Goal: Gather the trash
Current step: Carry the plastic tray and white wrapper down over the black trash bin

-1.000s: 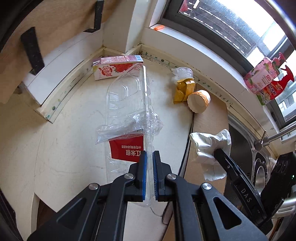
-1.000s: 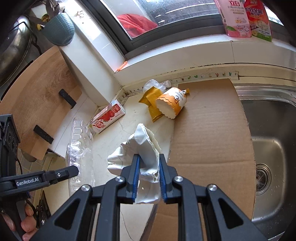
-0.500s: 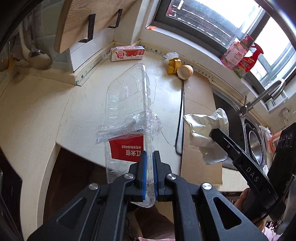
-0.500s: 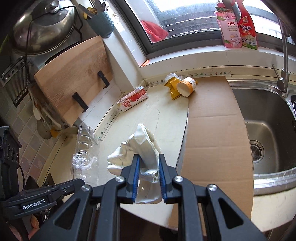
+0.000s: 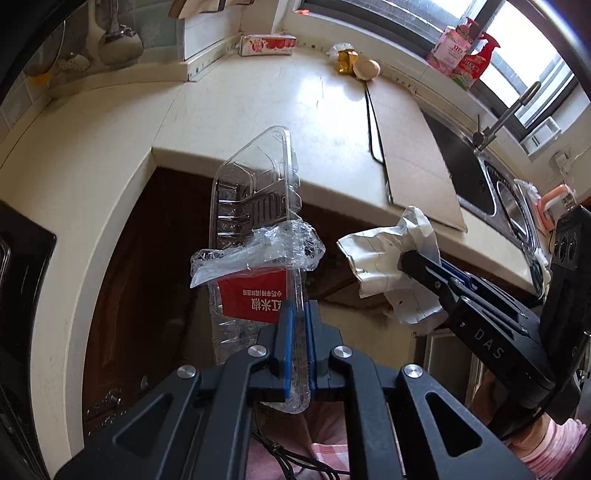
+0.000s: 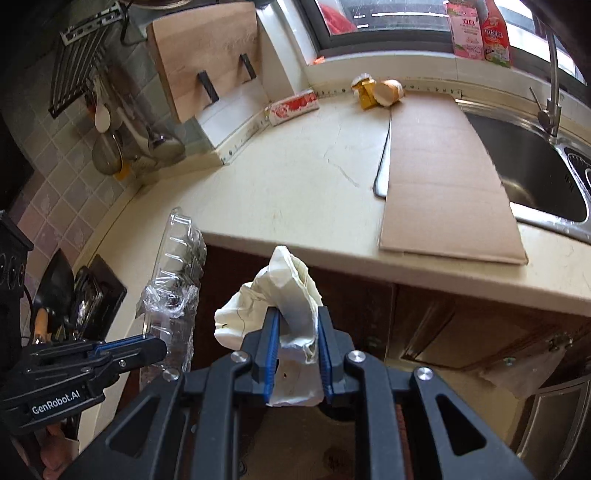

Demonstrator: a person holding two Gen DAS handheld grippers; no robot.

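My left gripper (image 5: 298,317) is shut on the rim of a clear plastic tray (image 5: 255,199) with a red label and crumpled film; the tray hangs in front of the counter's edge, over the dark cabinet. The right wrist view shows the same tray (image 6: 177,266) at the left with the left gripper (image 6: 147,347). My right gripper (image 6: 294,325) is shut on a crumpled white paper (image 6: 280,288), also off the counter; that paper (image 5: 388,254) appears right of the tray in the left wrist view. A red-and-white carton (image 6: 293,107), a yellow wrapper (image 6: 365,98) and a paper cup (image 6: 388,92) lie at the counter's back.
A cardboard sheet (image 6: 439,166) covers the counter beside a steel sink (image 6: 535,173) with a tap. Bottles (image 6: 480,31) stand on the window sill. A wooden board (image 6: 207,51) leans at the back left, with utensils hanging near it. Dark cabinet doors (image 6: 461,325) lie below the counter.
Both grippers have pulled back from the counter with their loads, which now hang past its front edge over the cabinet. The carton, wrapper and cup have stayed in place.
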